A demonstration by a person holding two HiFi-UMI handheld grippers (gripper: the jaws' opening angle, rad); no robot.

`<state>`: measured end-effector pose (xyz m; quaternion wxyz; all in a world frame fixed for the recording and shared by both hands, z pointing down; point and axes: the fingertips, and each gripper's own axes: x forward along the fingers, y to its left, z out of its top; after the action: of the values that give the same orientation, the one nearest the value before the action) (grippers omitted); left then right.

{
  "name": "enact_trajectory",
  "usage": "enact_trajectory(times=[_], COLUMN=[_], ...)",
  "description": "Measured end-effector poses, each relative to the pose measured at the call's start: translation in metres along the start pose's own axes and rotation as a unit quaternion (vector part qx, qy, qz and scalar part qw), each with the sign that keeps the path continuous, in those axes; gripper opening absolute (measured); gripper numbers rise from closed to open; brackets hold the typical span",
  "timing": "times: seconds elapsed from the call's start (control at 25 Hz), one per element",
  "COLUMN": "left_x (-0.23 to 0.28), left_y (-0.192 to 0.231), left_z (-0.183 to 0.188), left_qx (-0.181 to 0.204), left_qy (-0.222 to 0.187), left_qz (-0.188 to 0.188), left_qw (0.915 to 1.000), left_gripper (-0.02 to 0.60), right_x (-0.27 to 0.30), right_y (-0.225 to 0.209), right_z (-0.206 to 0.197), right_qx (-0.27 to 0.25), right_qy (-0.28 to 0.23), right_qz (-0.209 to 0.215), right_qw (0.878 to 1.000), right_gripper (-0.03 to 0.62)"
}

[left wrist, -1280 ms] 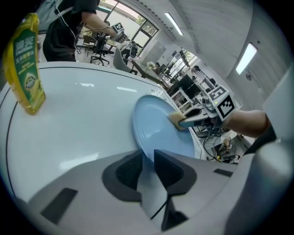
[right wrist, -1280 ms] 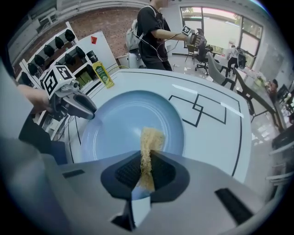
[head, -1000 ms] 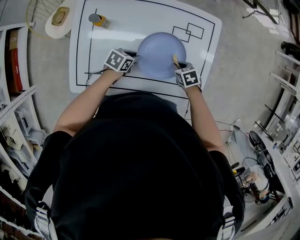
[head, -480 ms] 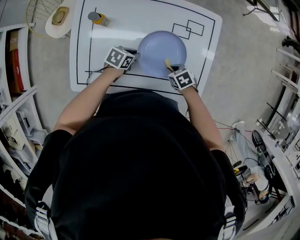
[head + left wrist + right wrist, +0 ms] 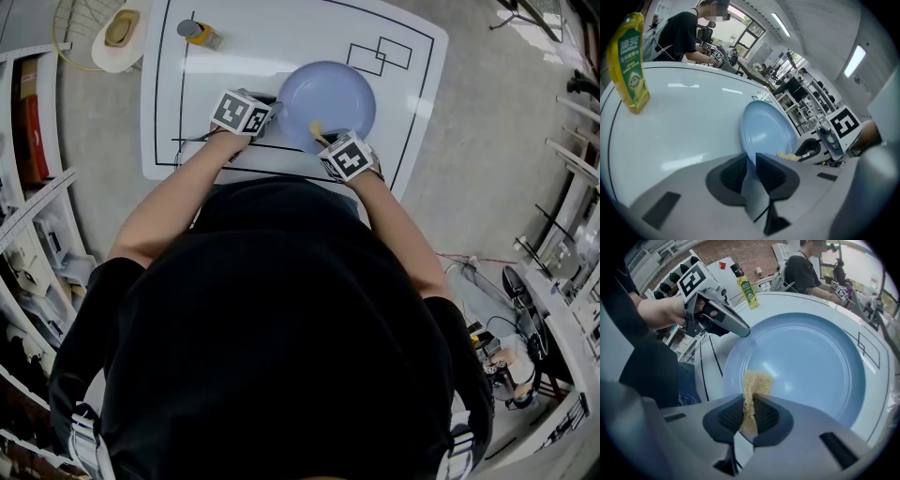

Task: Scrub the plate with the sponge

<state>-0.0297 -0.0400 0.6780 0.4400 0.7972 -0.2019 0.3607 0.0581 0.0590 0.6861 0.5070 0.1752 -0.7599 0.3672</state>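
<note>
A pale blue plate lies on the white table; it also fills the right gripper view and shows edge-on in the left gripper view. My left gripper is shut on the plate's left rim. My right gripper is shut on a thin yellow sponge, whose tip presses on the plate's near-left inside. From the right gripper's side, the left gripper pinches the rim at upper left.
A yellow soap bottle stands at the table's far left. Black outlines, with two overlapping rectangles, mark the table top. A person sits at another table behind. Shelves line the left; a round white dish lies off the table.
My right gripper has slid the sponge leftward and nearer across the plate, from its right edge to its near-left part. The left gripper has kept its hold on the rim.
</note>
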Motion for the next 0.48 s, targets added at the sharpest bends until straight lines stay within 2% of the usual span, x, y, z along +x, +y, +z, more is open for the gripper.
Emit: enact_trajectory(times=[0.36,0.48], left_x=[-0.001,-0.001], left_y=[0.001,0.001], left_z=[0.001,0.002], left_qx=[-0.010,-0.013], left_qy=[-0.005,-0.006], left_qz=[0.002,0.005], left_qw=[0.9999,0.9999], left_gripper=[0.062,0.057], right_x=[0.017,0.024], right_y=[0.022,0.030], right_z=[0.029,0.042], right_qx=[-0.026,-0.049], right_qy=[-0.005,-0.005], right_qz=[0.033,0.041], right_qw=[0.999,0.998], right_gripper=[0.034,0.034])
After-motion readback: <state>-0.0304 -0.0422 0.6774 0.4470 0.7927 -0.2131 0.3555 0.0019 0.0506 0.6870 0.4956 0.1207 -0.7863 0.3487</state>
